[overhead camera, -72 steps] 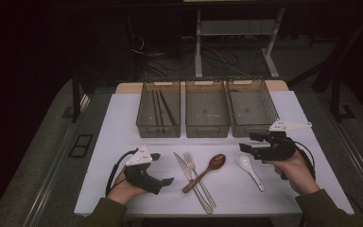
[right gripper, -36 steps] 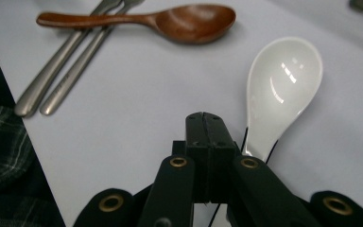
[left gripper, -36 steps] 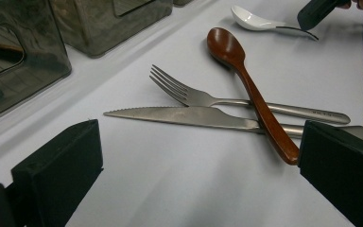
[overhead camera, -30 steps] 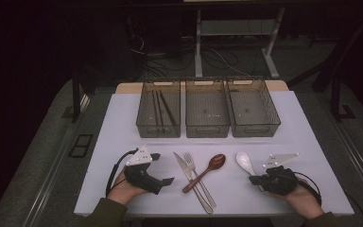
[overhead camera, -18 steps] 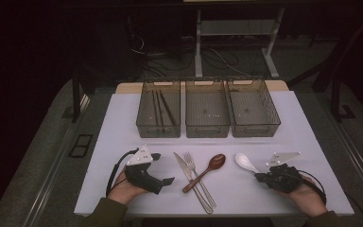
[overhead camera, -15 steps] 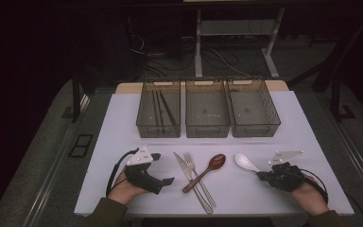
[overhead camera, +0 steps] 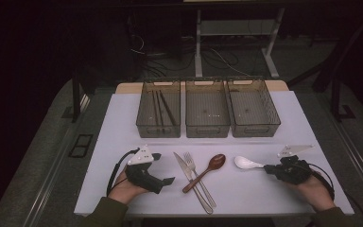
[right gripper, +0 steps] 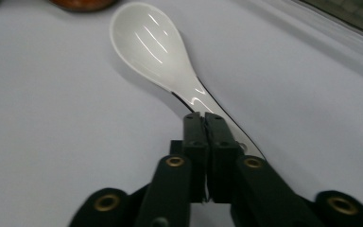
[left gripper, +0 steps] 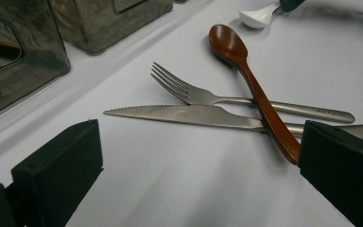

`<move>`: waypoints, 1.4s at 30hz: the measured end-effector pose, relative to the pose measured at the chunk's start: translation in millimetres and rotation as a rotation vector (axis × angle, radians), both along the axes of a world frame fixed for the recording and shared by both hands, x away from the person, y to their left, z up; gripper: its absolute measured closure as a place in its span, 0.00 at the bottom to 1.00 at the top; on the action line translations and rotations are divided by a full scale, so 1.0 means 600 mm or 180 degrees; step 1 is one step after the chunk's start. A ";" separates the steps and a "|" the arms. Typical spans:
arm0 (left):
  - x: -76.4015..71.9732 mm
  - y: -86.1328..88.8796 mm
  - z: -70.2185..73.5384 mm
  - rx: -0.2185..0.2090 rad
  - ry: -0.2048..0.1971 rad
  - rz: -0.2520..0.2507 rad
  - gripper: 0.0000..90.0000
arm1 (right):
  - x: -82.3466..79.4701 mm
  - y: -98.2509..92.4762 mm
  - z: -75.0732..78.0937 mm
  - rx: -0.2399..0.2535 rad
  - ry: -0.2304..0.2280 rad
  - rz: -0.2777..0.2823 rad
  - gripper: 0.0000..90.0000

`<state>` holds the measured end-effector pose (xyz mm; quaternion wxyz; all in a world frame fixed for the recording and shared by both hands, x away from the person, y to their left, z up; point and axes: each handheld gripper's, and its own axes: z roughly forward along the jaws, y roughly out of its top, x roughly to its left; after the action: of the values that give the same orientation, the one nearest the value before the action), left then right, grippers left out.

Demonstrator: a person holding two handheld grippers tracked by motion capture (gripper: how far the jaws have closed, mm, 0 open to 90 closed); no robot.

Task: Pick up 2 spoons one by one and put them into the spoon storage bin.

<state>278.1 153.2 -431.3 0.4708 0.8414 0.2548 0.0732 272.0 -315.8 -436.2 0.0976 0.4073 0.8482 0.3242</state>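
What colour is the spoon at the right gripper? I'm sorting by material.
Glossy white spoon; clearest in the right gripper view.

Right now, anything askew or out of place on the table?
The brown spoon lies slanted across the knife and fork handles, so those three overlap. The white spoon sits apart, its handle at the right gripper, whose fingers look pressed together above it; a grip isn't clear. No spills or damage.

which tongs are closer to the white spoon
Right. The right tongs sit at the white spoon, jaws almost shut over its handle. The left tongs rest open at the table's other end, beyond the knife, fork and wooden spoon.
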 end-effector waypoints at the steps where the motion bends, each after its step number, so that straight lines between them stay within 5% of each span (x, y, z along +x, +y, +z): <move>1: 0.000 0.000 0.000 0.0000 -0.0001 0.0002 0.00 | 0.000 -0.001 0.002 0.0056 -0.0013 0.0027 0.89; 8: 0.002 0.000 -0.001 0.0015 -0.0003 -0.0002 0.00 | 0.006 -0.005 0.014 0.0460 0.0008 0.0048 0.63; 22: 0.007 -0.005 -0.003 -0.0010 0.0024 0.0021 0.00 | 0.051 0.025 0.027 0.0729 -0.0044 0.0267 0.46; 31: 0.012 -0.008 -0.005 -0.0017 0.0038 0.0008 0.00 | 0.085 0.053 0.004 0.0603 0.0119 0.0402 0.47; 42: 0.006 -0.009 -0.006 0.0027 0.0044 0.0008 0.00 | 0.089 0.068 -0.012 0.0444 0.0158 0.0527 0.52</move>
<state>281.6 148.1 -434.8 0.4654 0.8436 0.2588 0.0690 325.4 -274.8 -443.3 0.0209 0.3495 0.8565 0.3792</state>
